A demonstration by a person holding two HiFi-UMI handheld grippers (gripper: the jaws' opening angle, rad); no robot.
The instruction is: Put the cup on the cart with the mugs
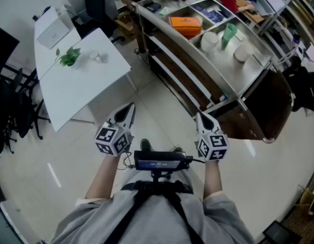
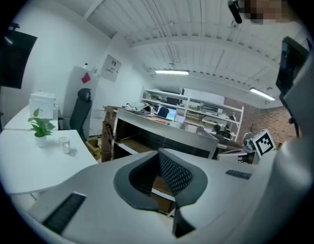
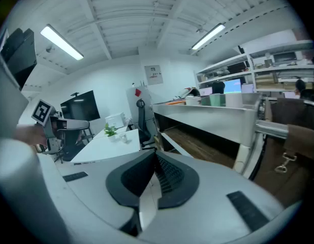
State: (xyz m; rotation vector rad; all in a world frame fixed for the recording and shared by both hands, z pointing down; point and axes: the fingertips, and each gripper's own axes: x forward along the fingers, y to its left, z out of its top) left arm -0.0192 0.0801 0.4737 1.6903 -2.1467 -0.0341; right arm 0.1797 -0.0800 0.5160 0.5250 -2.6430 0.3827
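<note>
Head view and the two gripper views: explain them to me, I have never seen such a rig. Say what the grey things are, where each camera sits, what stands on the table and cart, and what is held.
There is no robot here. A person holds a two-jaw hand tool in each hand: the left gripper and the right gripper. The head view comes from a camera on the person's head, looking steeply down. Each gripper view comes from a camera riding on that gripper, looking along its jaws. Both pairs of jaws are closed, with nothing between them, so nothing is held. On the white table stand a small plant, a clear cup and a white box. The cart carries white mugs, a green cup and an orange box.
</note>
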